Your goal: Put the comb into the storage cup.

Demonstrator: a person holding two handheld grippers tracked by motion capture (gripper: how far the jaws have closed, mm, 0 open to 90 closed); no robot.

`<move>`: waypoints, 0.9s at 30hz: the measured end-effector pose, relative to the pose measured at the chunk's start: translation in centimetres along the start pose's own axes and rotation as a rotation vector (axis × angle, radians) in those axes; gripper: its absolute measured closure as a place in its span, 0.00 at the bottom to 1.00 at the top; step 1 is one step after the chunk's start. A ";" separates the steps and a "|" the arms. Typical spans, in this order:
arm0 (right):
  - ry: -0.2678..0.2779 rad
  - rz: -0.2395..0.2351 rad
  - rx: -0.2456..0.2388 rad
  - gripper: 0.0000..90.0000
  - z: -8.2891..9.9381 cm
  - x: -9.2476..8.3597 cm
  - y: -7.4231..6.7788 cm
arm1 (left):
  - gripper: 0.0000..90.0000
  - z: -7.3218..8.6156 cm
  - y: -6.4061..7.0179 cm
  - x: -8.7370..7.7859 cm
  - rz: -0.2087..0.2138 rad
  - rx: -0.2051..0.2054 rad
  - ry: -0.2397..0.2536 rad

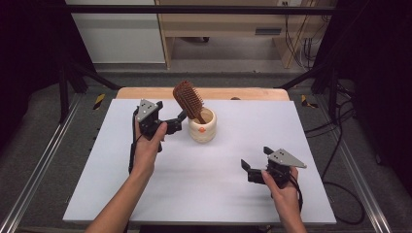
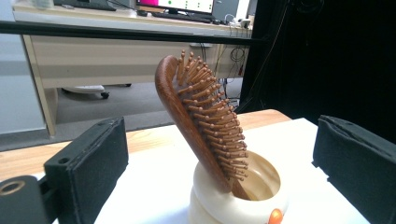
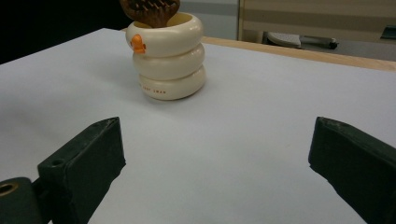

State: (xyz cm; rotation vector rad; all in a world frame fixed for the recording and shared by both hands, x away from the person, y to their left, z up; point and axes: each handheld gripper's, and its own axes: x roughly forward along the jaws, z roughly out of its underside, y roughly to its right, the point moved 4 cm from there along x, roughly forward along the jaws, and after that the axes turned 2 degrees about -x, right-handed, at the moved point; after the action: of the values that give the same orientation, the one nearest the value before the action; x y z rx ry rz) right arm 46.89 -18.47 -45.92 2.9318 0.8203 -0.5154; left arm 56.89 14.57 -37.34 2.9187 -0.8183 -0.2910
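A brown wooden hairbrush (image 1: 188, 99) stands handle-down in a cream ringed cup (image 1: 204, 130) at the back middle of the white board (image 1: 194, 184). Its head leans to the left. My left gripper (image 1: 179, 122) is open just left of the cup, with nothing held. In the left gripper view the hairbrush (image 2: 196, 107) and the cup (image 2: 210, 196) sit between the wide jaws of my left gripper (image 2: 219, 161), bristles facing right. My right gripper (image 1: 256, 160) is open over the board at the front right. In the right gripper view my right gripper (image 3: 215, 163) faces the cup (image 3: 168, 60) from farther off, and the hairbrush (image 3: 149, 11) pokes out of the cup's top.
The white board lies on a wooden table (image 1: 145, 92) whose far edge shows behind it. Black frame posts (image 1: 63, 92) stand at both sides. A desk and cables (image 1: 296, 43) are on the floor beyond the table.
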 end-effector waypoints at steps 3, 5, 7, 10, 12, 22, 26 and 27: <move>0.001 0.000 -0.004 0.04 0.0 -0.1 0.0 | 0.04 0.0 -0.1 -0.8 0.003 0.016 0.008; 0.002 -0.001 -0.004 0.04 0.0 -0.1 0.0 | 0.04 0.0 -0.3 -1.4 0.005 0.014 0.013; 0.003 0.000 -0.005 0.04 0.0 -0.1 0.1 | 0.04 0.2 -0.6 -2.0 0.005 0.012 0.015; 0.003 0.001 -0.009 0.05 0.0 -0.1 0.1 | 0.04 0.6 -1.1 -3.1 -0.001 0.014 0.021; 0.006 0.002 -0.006 0.05 -0.1 -0.2 0.1 | 0.04 0.9 -1.5 -3.8 -0.005 0.016 0.022; 0.016 0.008 -0.015 0.05 -0.2 -0.5 0.3 | 0.04 1.5 -3.8 -7.7 -0.042 0.030 0.045; 0.020 0.006 -0.007 0.05 -0.2 -0.6 0.3 | 0.04 1.5 -4.8 -9.5 -0.057 0.039 0.055; 0.021 0.005 -0.007 0.05 -0.2 -0.7 0.4 | 0.04 1.4 -5.0 -10.0 -0.060 0.045 0.058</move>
State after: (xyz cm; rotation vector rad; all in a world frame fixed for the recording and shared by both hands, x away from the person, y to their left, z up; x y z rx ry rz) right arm 46.58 -19.09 -45.50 2.9364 0.8155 -0.4813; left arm 50.74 24.00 -37.91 2.9818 -0.7391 -0.1935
